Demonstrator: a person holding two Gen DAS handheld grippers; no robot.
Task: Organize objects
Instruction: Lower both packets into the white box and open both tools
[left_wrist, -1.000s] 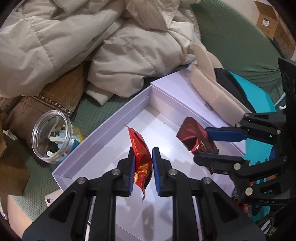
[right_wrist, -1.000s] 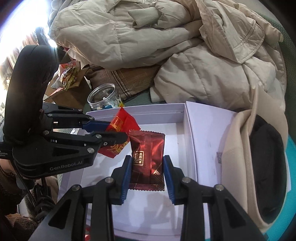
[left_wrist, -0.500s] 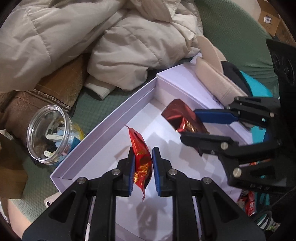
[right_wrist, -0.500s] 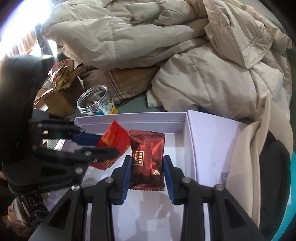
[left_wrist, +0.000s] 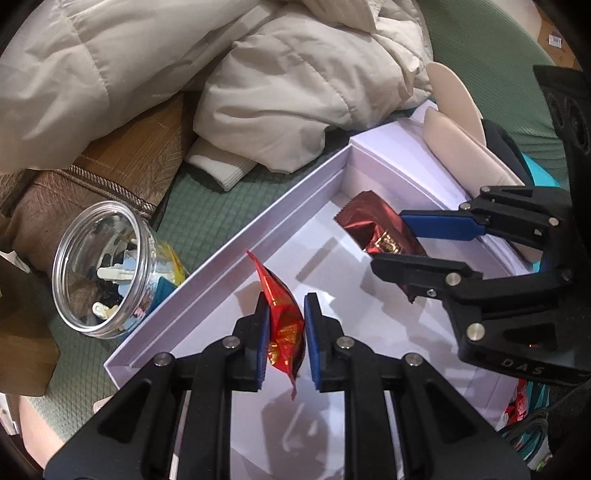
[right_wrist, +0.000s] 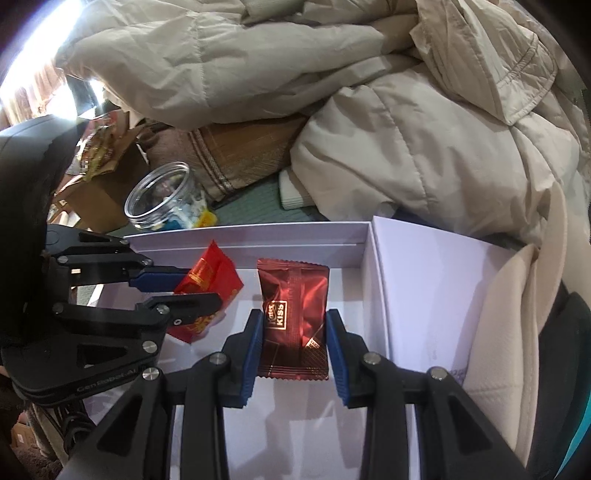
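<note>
Left gripper clamping red packet, right gripper clamping maroon packet, over white box

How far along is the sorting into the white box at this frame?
Done: nothing lies in the white box yet. In hand: the left gripper pinches a bright red packet, the right gripper a dark red packet, both above the box. Left: releasing both.

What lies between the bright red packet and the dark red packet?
Only bare white box floor separates the bright red packet and the dark red packet; the right wrist view shows it.
</note>
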